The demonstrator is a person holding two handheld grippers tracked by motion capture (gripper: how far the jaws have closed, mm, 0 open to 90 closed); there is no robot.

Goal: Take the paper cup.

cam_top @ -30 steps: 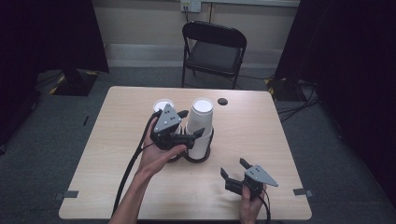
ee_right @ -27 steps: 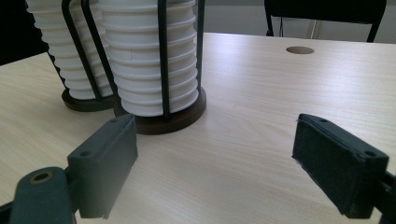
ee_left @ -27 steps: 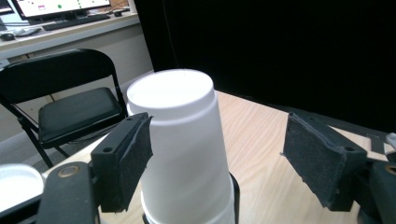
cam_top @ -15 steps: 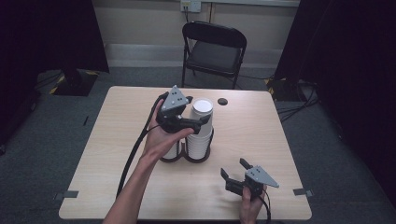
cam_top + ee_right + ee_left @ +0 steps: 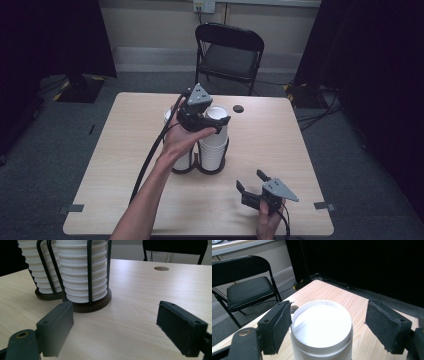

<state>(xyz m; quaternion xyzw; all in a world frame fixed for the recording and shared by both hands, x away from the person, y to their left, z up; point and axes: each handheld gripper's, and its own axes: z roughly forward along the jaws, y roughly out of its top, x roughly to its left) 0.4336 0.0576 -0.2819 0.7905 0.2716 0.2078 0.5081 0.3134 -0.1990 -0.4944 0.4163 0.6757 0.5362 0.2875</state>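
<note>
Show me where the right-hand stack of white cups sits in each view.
High view: right-hand cup stack, table centre, in the wire holder.
Left gripper view: its top rim, bottom centre.
Right gripper view: top, left of centre.
Shared landmark: black folding chair behind the table.

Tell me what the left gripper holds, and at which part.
Nothing is held. The left gripper stands open around the top cup rim; one pad is near it, the other apart.

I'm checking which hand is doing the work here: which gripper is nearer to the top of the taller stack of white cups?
Left. The left gripper straddles the top cup of the taller stack; the right gripper rests low near the table's front edge, well away.
</note>
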